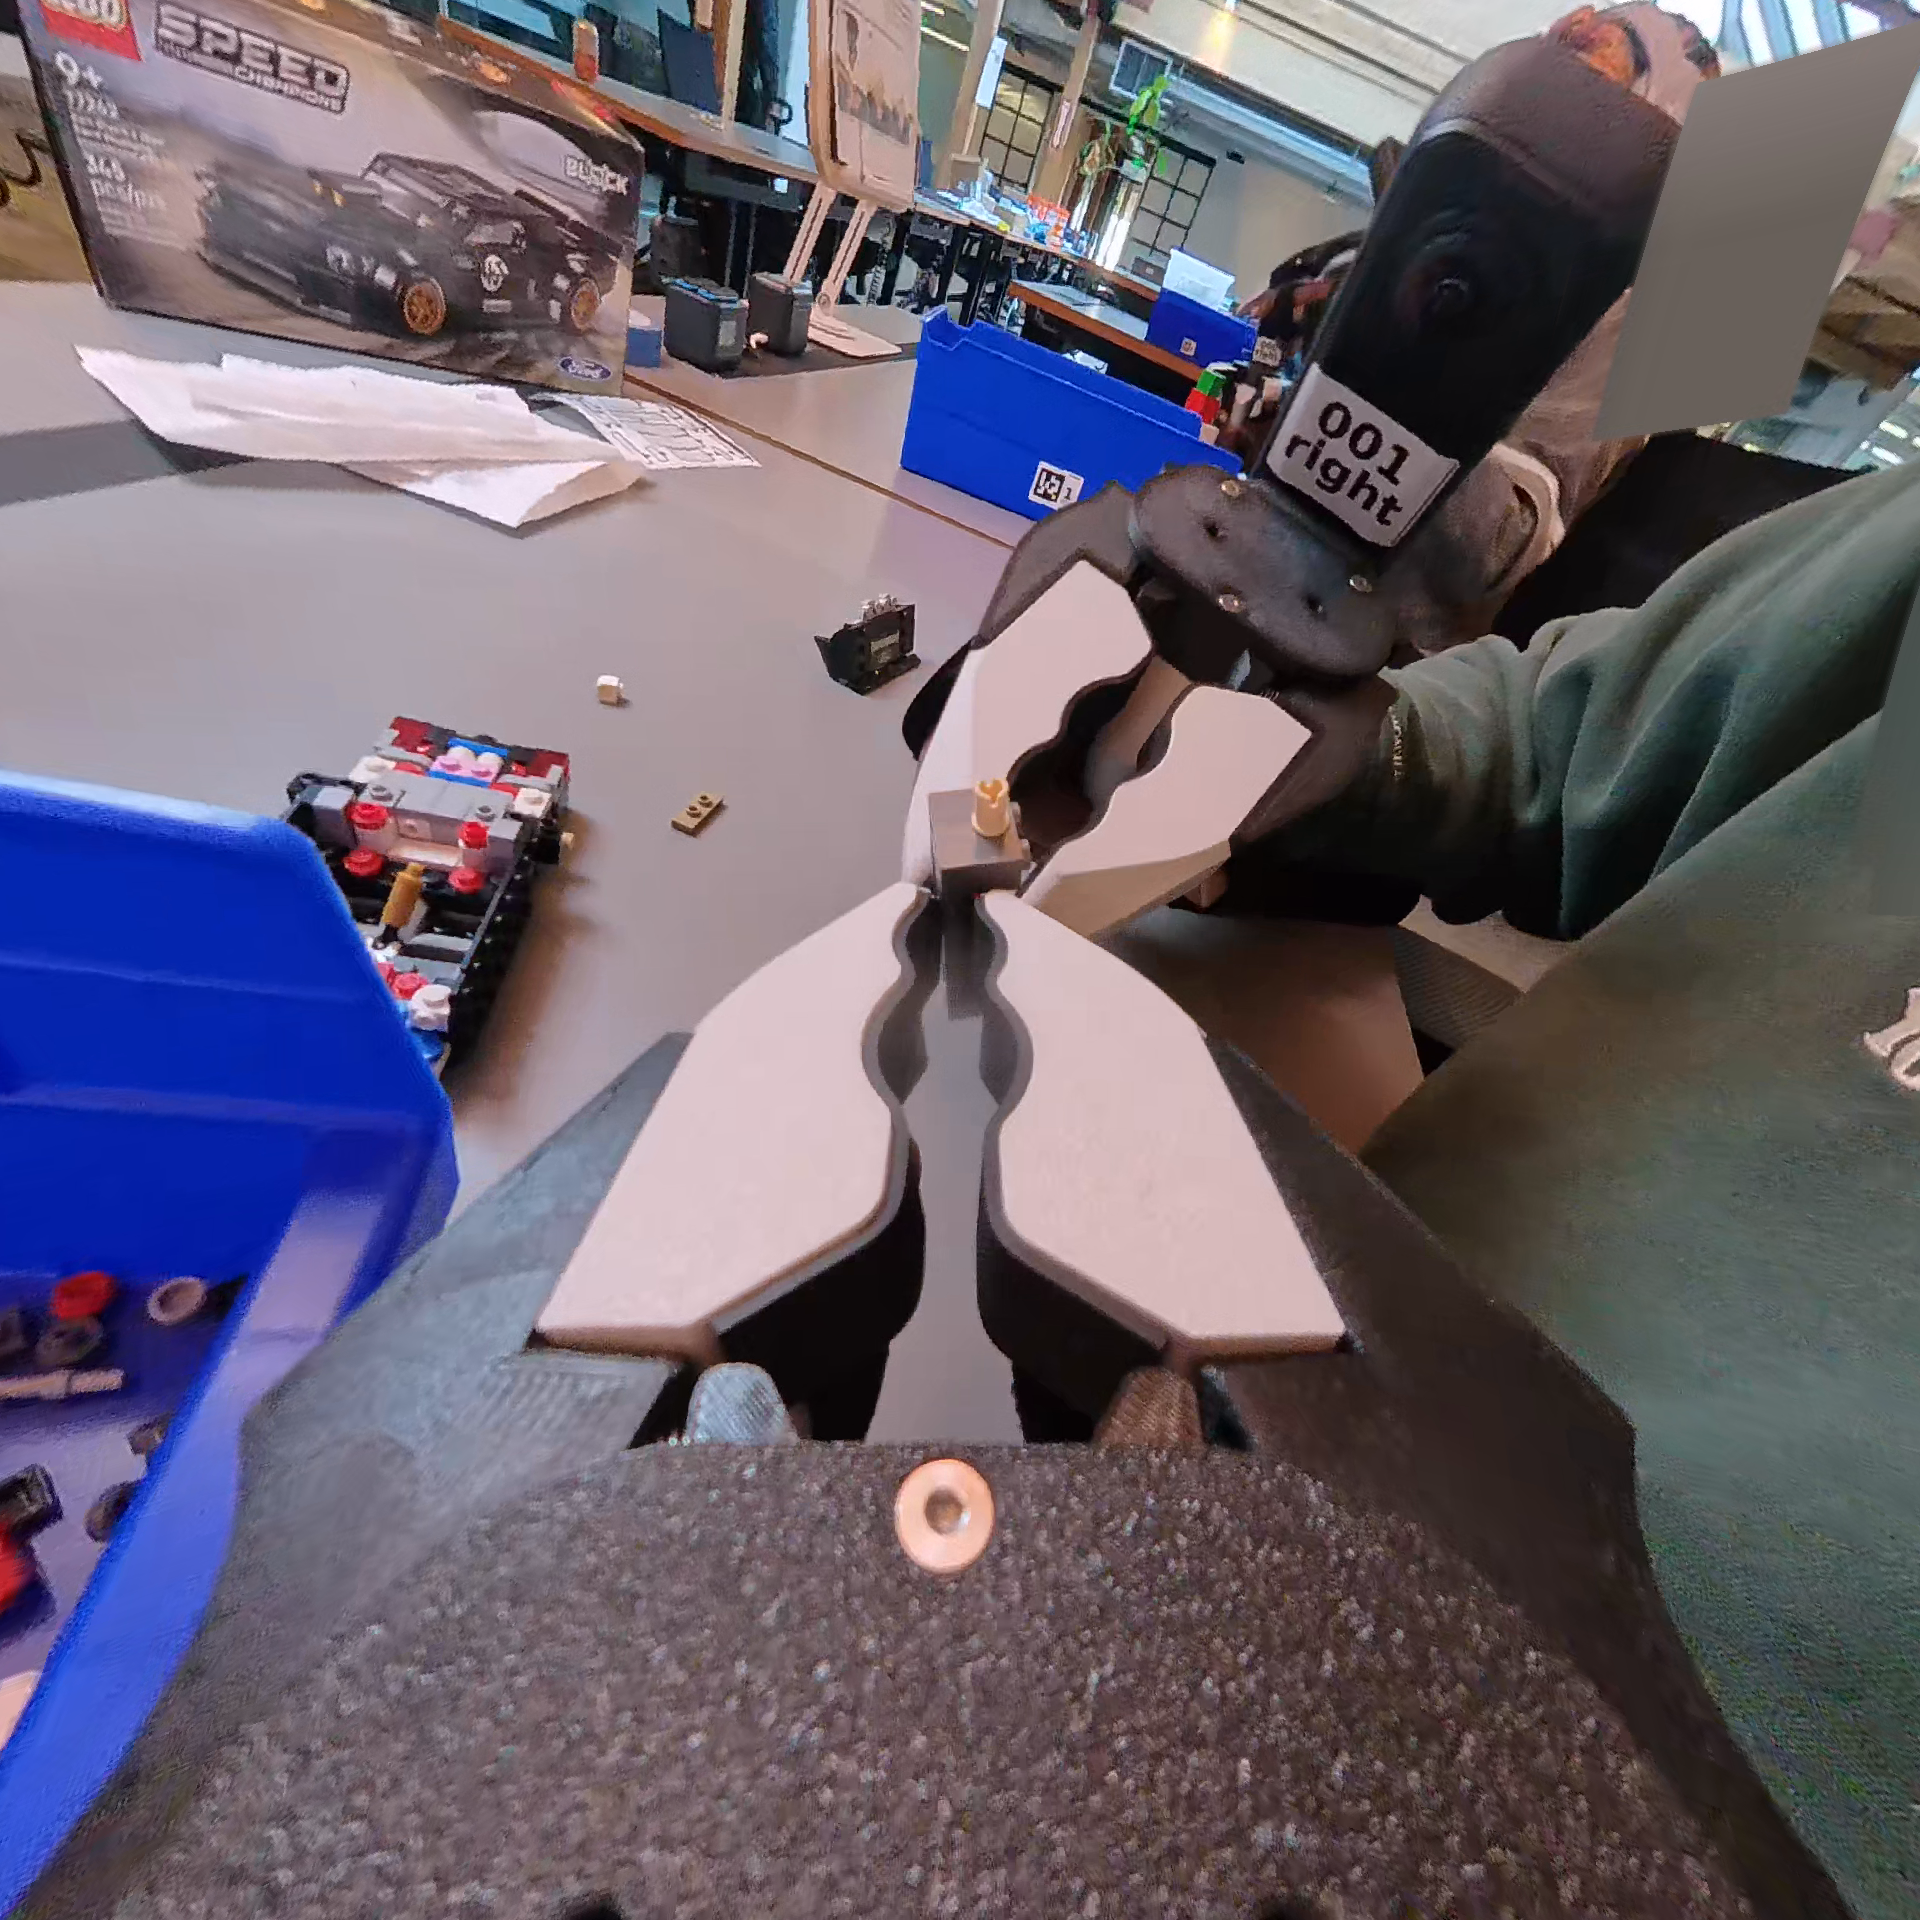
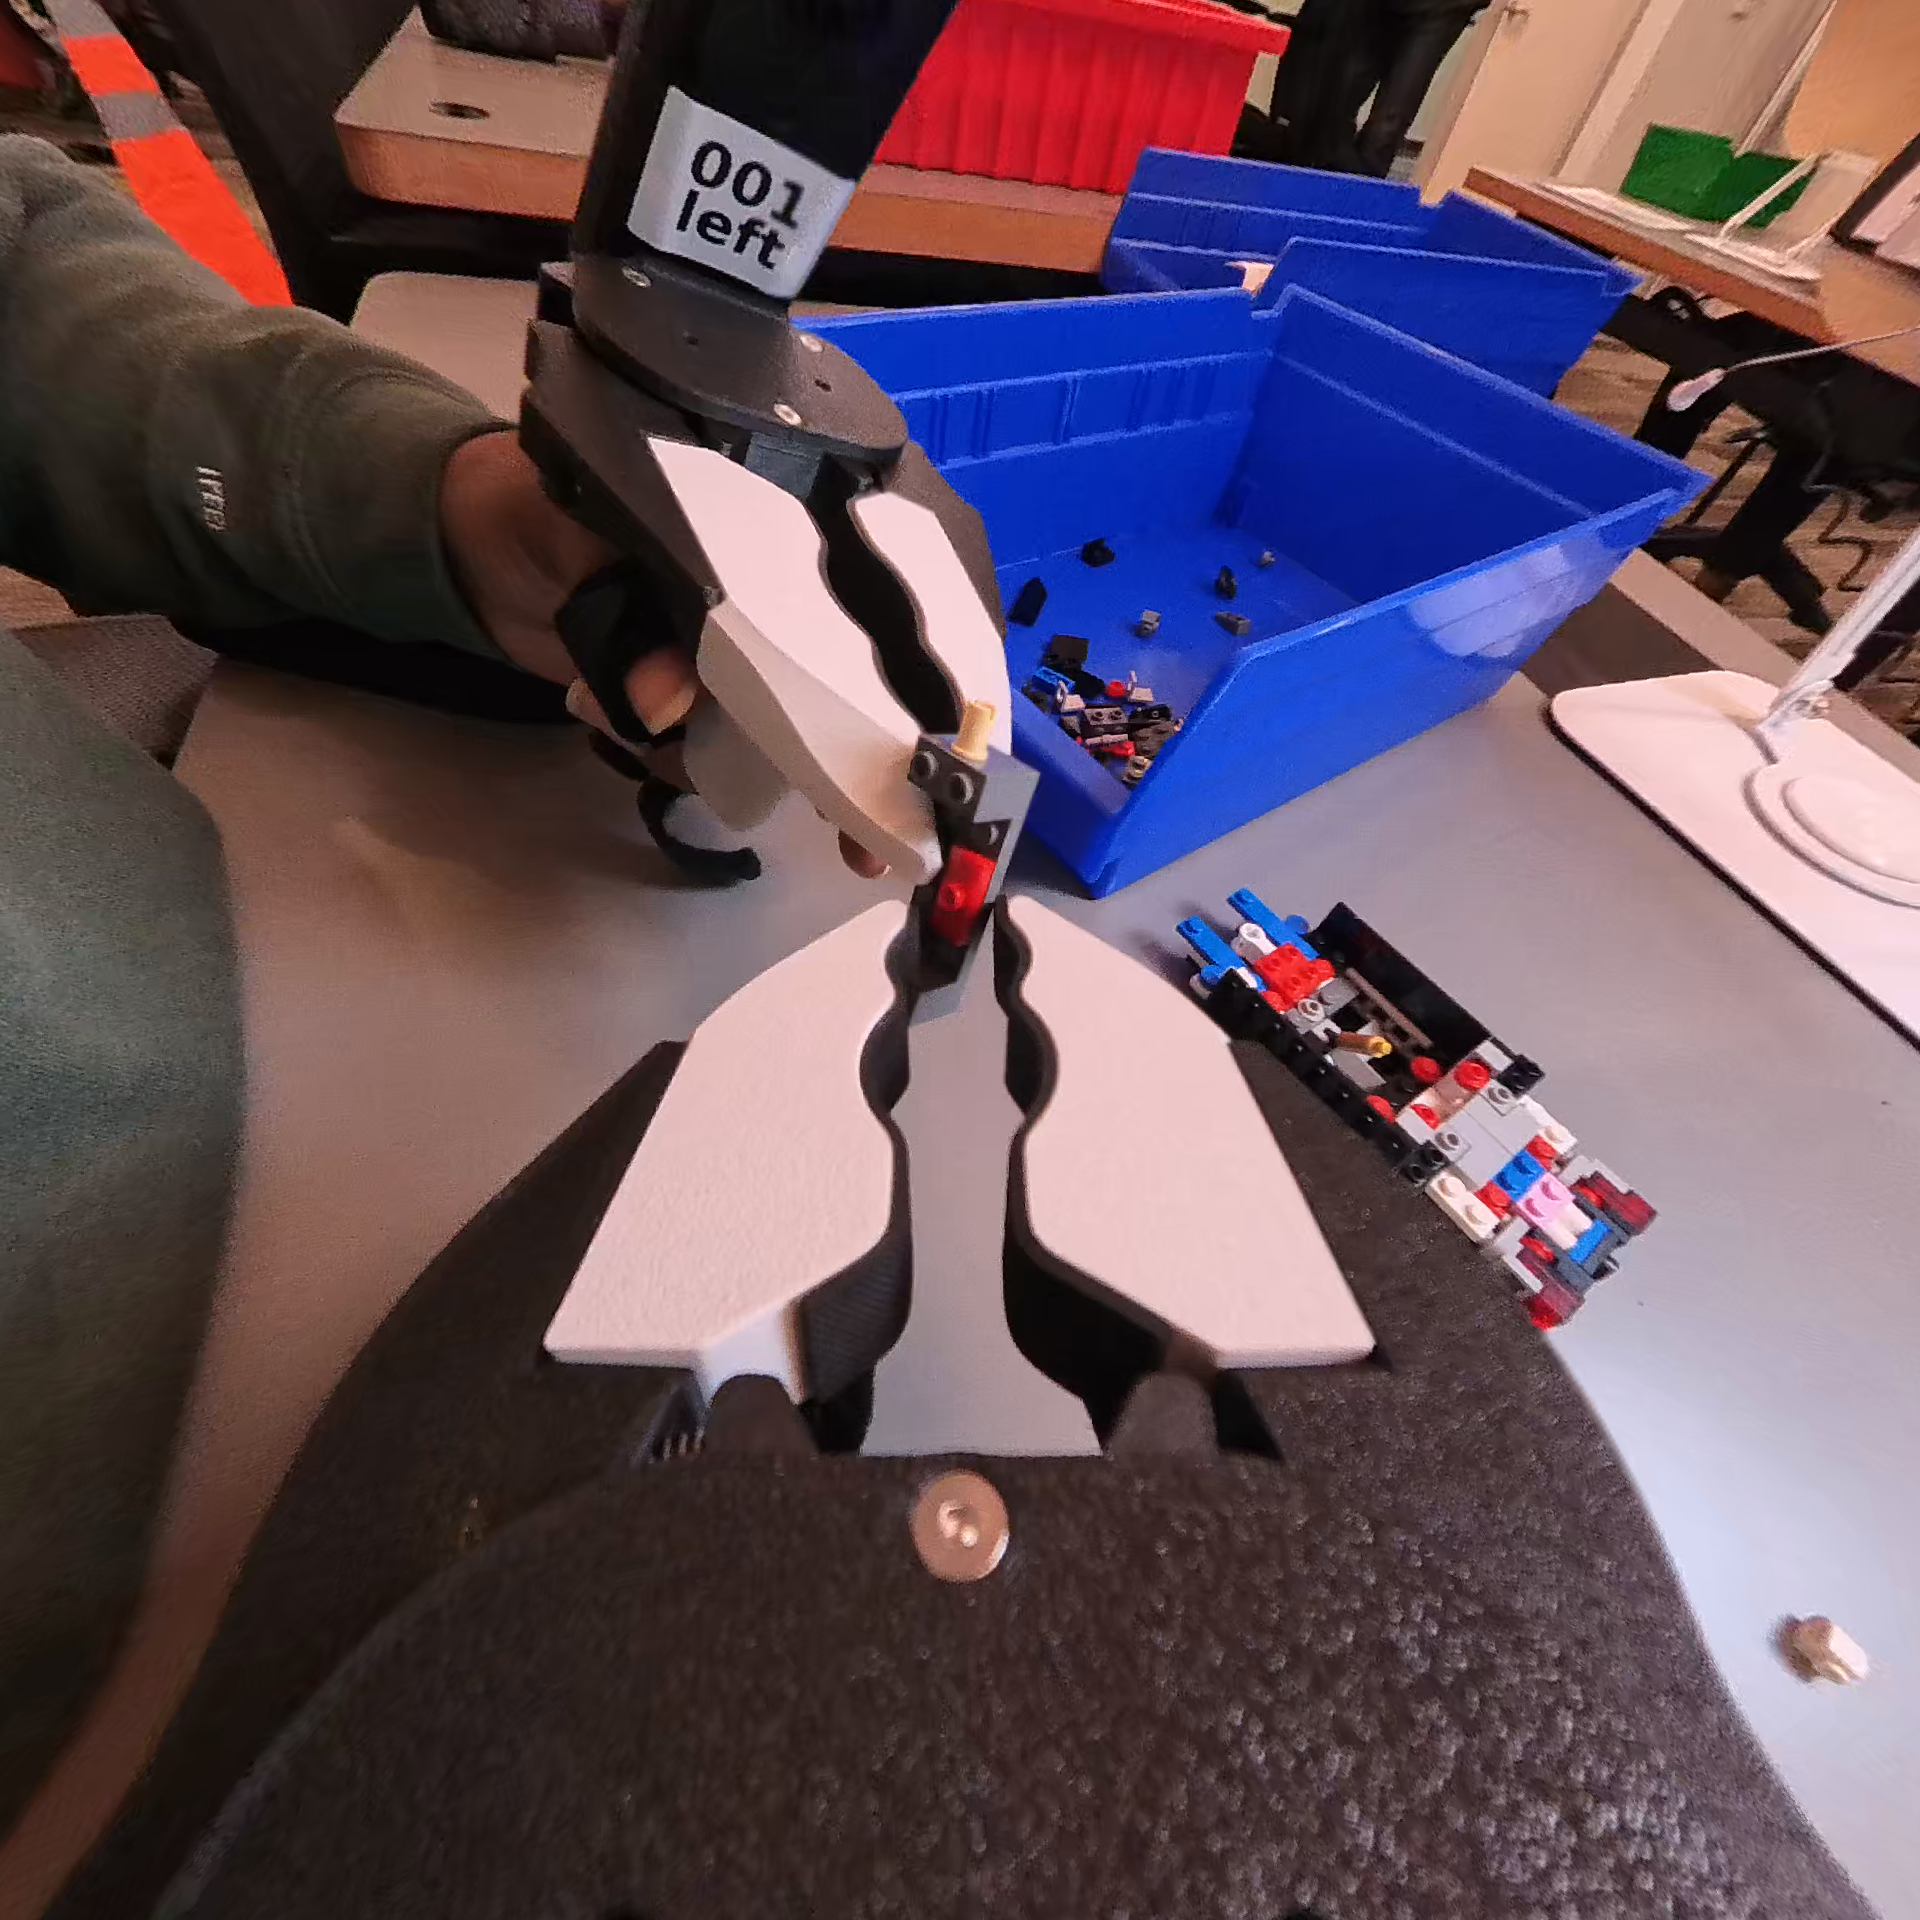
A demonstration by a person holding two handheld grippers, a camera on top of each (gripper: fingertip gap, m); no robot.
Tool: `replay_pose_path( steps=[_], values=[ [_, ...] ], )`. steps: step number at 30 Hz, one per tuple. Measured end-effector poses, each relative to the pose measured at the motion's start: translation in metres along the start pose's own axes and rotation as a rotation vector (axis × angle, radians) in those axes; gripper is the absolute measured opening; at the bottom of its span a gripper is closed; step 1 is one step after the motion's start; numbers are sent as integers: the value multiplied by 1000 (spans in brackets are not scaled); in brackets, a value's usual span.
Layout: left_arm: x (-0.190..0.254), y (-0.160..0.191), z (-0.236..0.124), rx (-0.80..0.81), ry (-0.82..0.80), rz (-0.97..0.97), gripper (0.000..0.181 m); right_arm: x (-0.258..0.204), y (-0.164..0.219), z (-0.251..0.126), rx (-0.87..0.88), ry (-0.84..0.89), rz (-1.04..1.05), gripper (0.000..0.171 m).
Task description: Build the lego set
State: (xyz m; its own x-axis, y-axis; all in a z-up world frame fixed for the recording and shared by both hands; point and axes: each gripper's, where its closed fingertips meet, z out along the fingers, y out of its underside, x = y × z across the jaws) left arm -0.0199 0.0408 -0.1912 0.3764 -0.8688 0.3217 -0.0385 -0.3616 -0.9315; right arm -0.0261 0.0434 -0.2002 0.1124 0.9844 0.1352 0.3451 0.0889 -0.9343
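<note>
Between your two grippers, above the grey table, you are holding a small grey sub-assembly with a red piece on its side and a tan pin standing on its top end. Your left gripper is closing on one end of it, and your right gripper is pinching the lower end, so both tongs are gripping the same little part at once. The half-built car chassis is lying on the table well apart from it, beside the blue parts bin.

I think the risk is coming from this double grip. If you are pulling or twisting the two grippers in different directions, the sub-assembly may split at a joint, or the tan pin may pop off and roll away. The contact at each tip is looking narrow, so if one side is releasing too early, the piece may swing or fall to the table. A loose tan piece and an olive plate are also lying near.
</note>
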Motion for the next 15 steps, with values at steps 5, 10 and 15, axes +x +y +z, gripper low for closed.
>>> replay_pose_path(
  steps=[5, 10, 15],
  values=[
    [-4, 0, 1, 7, -16, -61, 6, 4, 0, 0, -10, 39, -5, 12],
    [-12, 1, 3, 25, -78, -130, 6, 12, 3, 5, -64, 190, -83, 12],
    [-17, 2, 3, 33, -125, -138, 6, 16, 5, 7, -115, 246, -152, 10]
  ],
)
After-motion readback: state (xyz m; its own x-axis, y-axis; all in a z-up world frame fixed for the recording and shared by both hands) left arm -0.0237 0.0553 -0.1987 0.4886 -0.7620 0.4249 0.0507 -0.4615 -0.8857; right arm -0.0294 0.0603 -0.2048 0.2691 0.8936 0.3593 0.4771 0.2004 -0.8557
